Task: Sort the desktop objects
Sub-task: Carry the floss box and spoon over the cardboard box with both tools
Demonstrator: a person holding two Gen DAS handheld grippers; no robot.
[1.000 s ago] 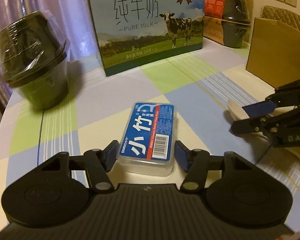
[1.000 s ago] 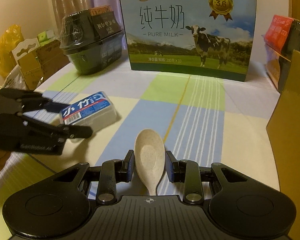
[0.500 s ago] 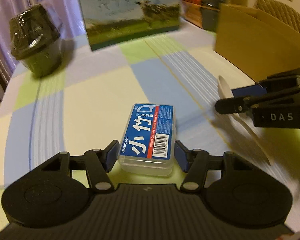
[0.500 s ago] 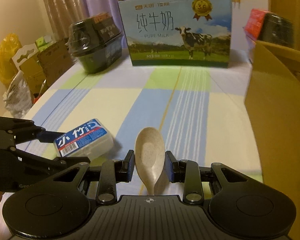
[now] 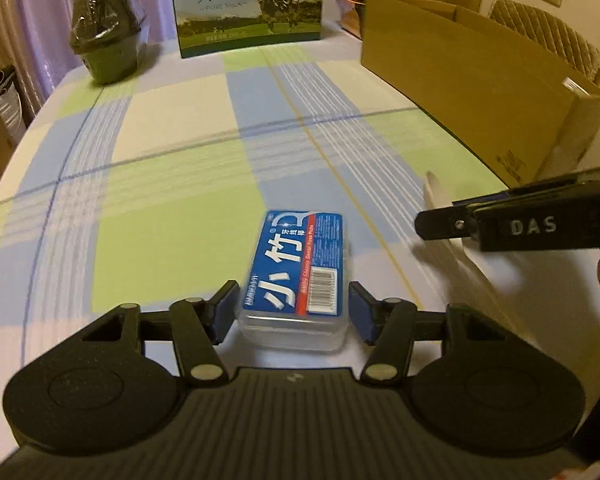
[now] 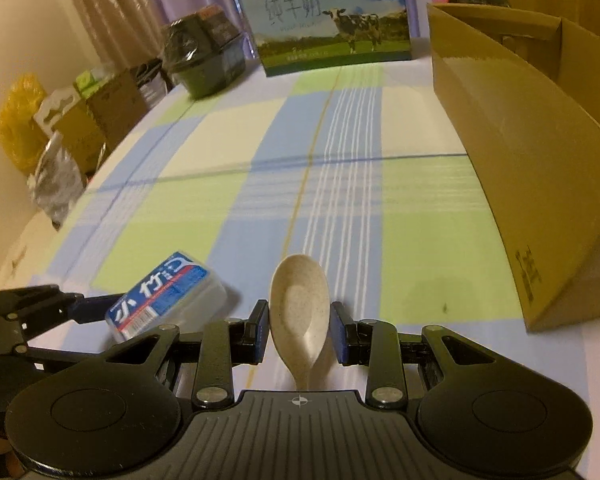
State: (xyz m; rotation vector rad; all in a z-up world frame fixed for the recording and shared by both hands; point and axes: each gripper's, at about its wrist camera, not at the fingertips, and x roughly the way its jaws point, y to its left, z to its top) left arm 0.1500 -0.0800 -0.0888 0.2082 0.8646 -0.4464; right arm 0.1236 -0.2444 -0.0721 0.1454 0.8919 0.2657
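Floss box (image 5: pixel 296 276) label "BMBOHM"; milk carton (image 5: pixel 247 4) "PURE MILK".

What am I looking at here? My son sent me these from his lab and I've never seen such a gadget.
These are two hand-held grippers, each with its own camera looking along its jaws; a person carries one in each hand. One picture is from the left gripper, shut on a blue-labelled plastic box. The other is from the right gripper, shut on a beige spoon. Below is a checked tablecloth with an open cardboard box, a milk carton and a wrapped dark bowl.
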